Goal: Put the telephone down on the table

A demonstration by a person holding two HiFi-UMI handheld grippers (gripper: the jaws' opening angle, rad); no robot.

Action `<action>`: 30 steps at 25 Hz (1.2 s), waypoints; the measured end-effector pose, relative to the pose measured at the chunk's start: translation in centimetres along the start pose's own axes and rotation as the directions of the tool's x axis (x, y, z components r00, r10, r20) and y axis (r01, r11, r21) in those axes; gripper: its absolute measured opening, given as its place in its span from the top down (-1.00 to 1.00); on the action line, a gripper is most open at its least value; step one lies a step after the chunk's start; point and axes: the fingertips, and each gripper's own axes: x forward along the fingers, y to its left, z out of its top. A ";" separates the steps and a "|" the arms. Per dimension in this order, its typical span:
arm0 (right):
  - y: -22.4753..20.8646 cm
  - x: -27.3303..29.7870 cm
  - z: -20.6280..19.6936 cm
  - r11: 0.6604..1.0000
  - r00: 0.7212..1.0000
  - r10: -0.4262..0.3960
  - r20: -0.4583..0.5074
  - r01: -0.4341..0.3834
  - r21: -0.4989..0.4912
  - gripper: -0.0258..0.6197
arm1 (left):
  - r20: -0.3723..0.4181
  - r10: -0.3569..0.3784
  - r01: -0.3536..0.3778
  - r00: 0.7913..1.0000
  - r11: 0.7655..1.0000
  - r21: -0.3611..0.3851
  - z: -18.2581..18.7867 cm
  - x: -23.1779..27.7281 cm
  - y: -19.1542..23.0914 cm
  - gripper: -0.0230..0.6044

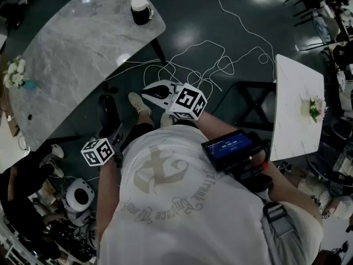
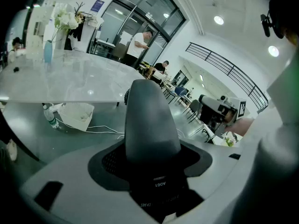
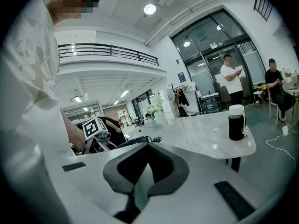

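The task is not yet done; the telephone (image 2: pixel 152 125), a dark grey handset, is off the table, held in the left tool (image 1: pixel 112 130), whose jaws are closed round its lower part so that its rounded end sticks out ahead of them; the right tool (image 1: pixel 153 90) has its jaws together on nothing and hangs over the floor (image 1: pixel 231 21). From the head view the handset seems to be over the floor just short of the near edge of the grey marble table (image 1: pixel 71 54), so what is left, I judge, is to carry it over the top, lower it and let go. The table top is smooth and mostly bare, with a black bottle (image 1: pixel 141 10) near one corner and a vase of flowers (image 1: pixel 15 73) at the far end; a white side table (image 1: pixel 298 93) stands well apart; the floor is dark and glossy, strewn with white cables (image 1: pixel 209 59); the room is a bright hall with glass doors, a railed balcony and people in the distance.
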 end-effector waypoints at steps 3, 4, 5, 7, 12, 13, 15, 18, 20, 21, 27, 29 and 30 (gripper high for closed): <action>0.1 -0.4 -0.4 1.000 1.000 0.009 -0.005 -0.009 0.000 0.87 | 0.012 -0.003 0.003 1.000 1.000 -0.015 -0.5 -0.1 -0.7 0.01; 0.2 -0.8 -0.5 1.000 1.000 0.005 -0.003 -0.005 0.007 0.87 | 0.015 -0.008 0.008 1.000 1.000 -0.017 -0.7 -0.1 -1.1 0.01; 0.3 -1.3 -0.6 1.000 1.000 -0.001 0.004 0.000 0.019 0.87 | 0.017 -0.012 0.013 1.000 1.000 -0.016 -0.8 -0.1 -1.5 0.01; 0.3 -1.9 -0.5 0.999 1.000 -0.010 0.019 0.010 0.040 0.87 | 0.021 -0.015 0.016 1.000 1.000 -0.010 -0.9 -0.2 -2.1 0.01; -0.1 -1.4 -0.5 0.999 1.000 -0.016 0.013 0.015 0.041 0.87 | 0.030 -0.016 0.017 0.999 1.000 -0.012 -0.2 -0.5 -2.0 0.01; -0.2 -1.2 -0.4 0.999 1.000 -0.016 0.015 0.015 0.040 0.87 | 0.032 -0.015 0.016 0.999 1.000 -0.012 -0.1 -0.6 -1.9 0.01; -0.2 -0.7 -0.2 0.999 1.000 -0.014 0.019 0.013 0.038 0.87 | 0.038 -0.014 0.014 0.999 1.000 -0.013 0.1 -0.8 -1.7 0.01; -0.2 0.0 0.0 0.999 1.000 -0.014 0.017 0.014 0.033 0.87 | 0.048 -0.019 0.020 0.999 1.000 -0.015 0.6 -1.0 -1.3 0.01; -0.2 0.4 0.3 0.999 1.000 -0.018 0.015 0.017 0.030 0.87 | 0.049 -0.024 0.024 0.999 1.000 -0.008 1.0 -1.1 -1.0 0.01; -0.2 0.5 0.4 0.999 1.000 -0.020 0.014 0.019 0.029 0.87 | 0.048 -0.026 0.026 0.998 1.000 -0.004 1.2 -1.1 -0.9 0.01; -1.8 1.3 0.5 0.998 0.999 -0.038 0.003 0.038 0.040 0.87 | 0.050 -0.034 0.034 0.998 0.999 -0.001 2.8 -0.5 -0.2 0.01; -2.4 1.7 0.7 0.998 0.999 -0.043 -0.001 0.043 0.038 0.87 | 0.046 -0.039 0.039 0.998 0.999 0.001 3.3 -0.1 0.2 0.01; -2.7 2.0 0.8 0.998 0.999 -0.044 -0.003 0.044 0.038 0.87 | 0.045 -0.041 0.041 0.998 0.999 0.002 3.6 0.1 0.4 0.01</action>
